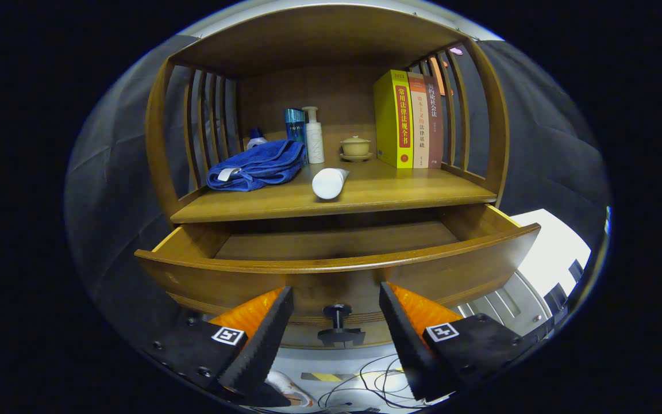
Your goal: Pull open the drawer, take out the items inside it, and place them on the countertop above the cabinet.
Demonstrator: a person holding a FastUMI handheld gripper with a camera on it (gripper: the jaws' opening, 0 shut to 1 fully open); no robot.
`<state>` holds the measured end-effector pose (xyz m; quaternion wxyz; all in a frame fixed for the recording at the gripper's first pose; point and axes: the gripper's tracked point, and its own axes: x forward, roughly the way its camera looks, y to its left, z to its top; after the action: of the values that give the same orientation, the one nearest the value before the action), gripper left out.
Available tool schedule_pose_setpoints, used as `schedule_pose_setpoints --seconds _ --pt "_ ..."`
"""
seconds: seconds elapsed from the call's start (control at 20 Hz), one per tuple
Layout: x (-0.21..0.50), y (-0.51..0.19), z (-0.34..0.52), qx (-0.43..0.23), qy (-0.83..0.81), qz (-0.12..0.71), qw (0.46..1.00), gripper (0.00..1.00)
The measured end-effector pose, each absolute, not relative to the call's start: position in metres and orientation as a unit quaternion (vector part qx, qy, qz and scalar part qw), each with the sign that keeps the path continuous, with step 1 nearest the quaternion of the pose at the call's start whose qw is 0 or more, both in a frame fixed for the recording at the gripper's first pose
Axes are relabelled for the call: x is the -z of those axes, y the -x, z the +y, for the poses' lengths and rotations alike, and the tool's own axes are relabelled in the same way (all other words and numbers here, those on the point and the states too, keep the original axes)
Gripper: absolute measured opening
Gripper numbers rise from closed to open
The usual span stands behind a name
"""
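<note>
My gripper (337,313) is spread wide, holding nothing, with the drawer (337,270) pulled out right ahead and its knob (338,325) in the gap between my fingers. Beyond the drawer, on the countertop (411,192), I see a white tube (328,182), a blue towel (256,165), bottles (314,135), a lidded cup (355,146) and books (408,118).

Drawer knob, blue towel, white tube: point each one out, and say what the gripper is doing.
Knob (337,325), gripper view, its stem.
Towel (257,165), gripper view, top fold.
Tube (328,183), gripper view, round near end.
Gripper (337,299), gripper view, open, fingers flanking the knob.
</note>
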<state>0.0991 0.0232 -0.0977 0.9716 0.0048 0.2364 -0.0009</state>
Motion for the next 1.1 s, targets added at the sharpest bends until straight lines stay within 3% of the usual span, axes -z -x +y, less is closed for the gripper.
schedule_pose_setpoints --seconds 0.7,1.1 --pt "0.102 -0.175 0.025 0.004 -0.005 0.206 0.978 0.99" --pt "0.095 -0.175 0.027 0.000 -0.020 0.197 0.980 0.99"
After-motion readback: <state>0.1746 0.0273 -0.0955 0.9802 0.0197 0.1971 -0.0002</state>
